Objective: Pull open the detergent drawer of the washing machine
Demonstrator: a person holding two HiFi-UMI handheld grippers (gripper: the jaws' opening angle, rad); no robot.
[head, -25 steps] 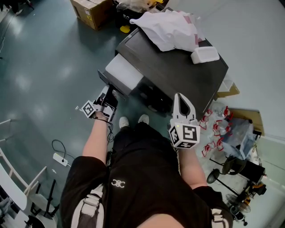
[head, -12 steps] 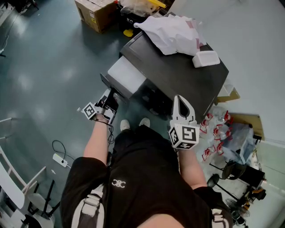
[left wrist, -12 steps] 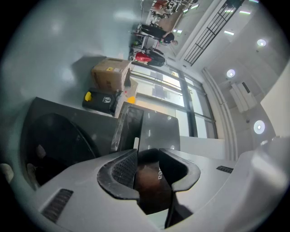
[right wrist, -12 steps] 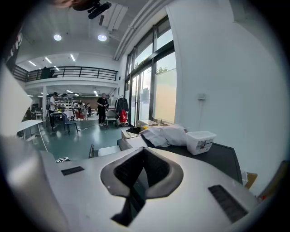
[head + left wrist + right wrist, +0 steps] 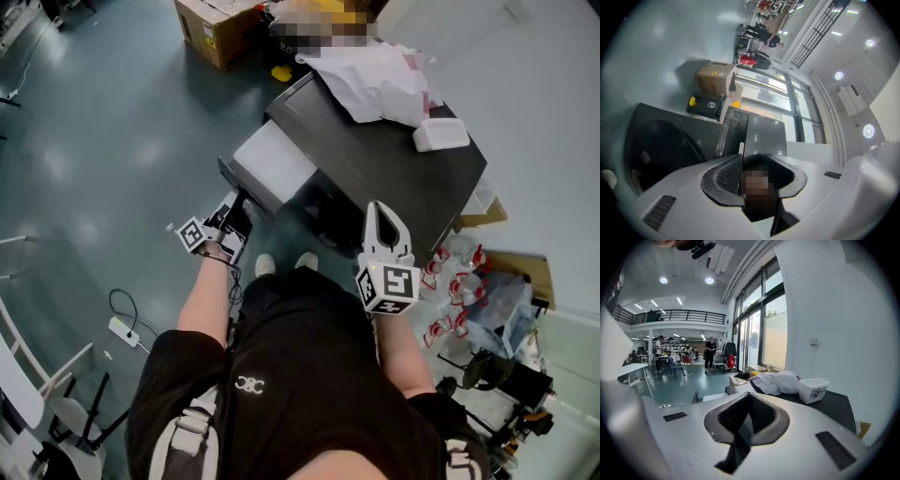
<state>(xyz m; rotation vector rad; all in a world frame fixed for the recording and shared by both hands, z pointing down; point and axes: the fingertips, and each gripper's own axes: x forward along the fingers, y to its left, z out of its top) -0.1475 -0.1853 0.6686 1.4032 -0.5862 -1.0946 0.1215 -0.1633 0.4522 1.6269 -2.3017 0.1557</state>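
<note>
Jaws of the left gripper [image 5: 234,204] are clamped on the front panel of the detergent drawer [image 5: 274,161], which is seen standing well out of the washing machine [image 5: 394,169], presumably for pulling. The right gripper [image 5: 380,208] is held aside, closed and empty.

Teal floor [image 5: 103,141], washing machine [image 5: 394,173], cardboard box [image 5: 217,28]
</note>
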